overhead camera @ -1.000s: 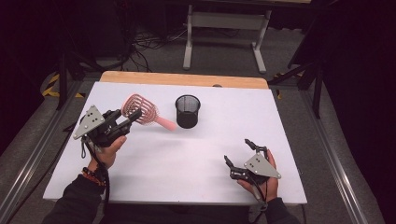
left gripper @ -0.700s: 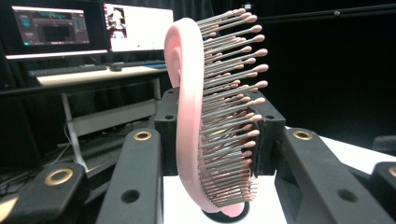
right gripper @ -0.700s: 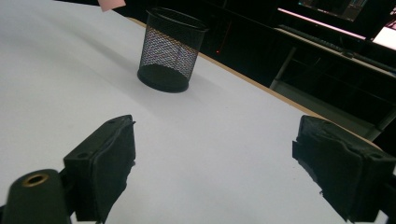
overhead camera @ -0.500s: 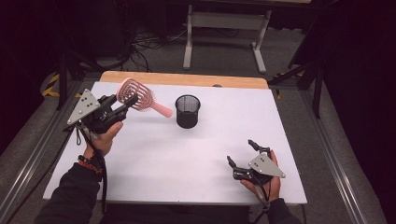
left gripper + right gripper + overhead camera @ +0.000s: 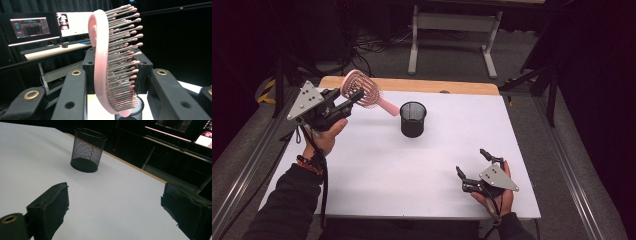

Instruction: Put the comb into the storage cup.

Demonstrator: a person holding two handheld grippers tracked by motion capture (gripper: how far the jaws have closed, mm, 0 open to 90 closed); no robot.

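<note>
- A pink hairbrush [image 5: 360,90] is held clamped in the left gripper [image 5: 354,96], raised above the white table [image 5: 377,170] near its far-left corner, handle slanting toward the black mesh cup [image 5: 413,119].
- The right gripper [image 5: 477,170] is rested low at the near-right edge, its 2 jaws just spread wide, nothing between them.

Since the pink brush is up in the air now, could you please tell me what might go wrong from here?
The left gripper pinches the pink plastic hairbrush by its head, so the long handle could swing or slip out. The round black wire-mesh cup is narrow and looks light; a misaimed handle might hit its rim and tip it. The right gripper is open, away from the cup, not steadying it.
</note>
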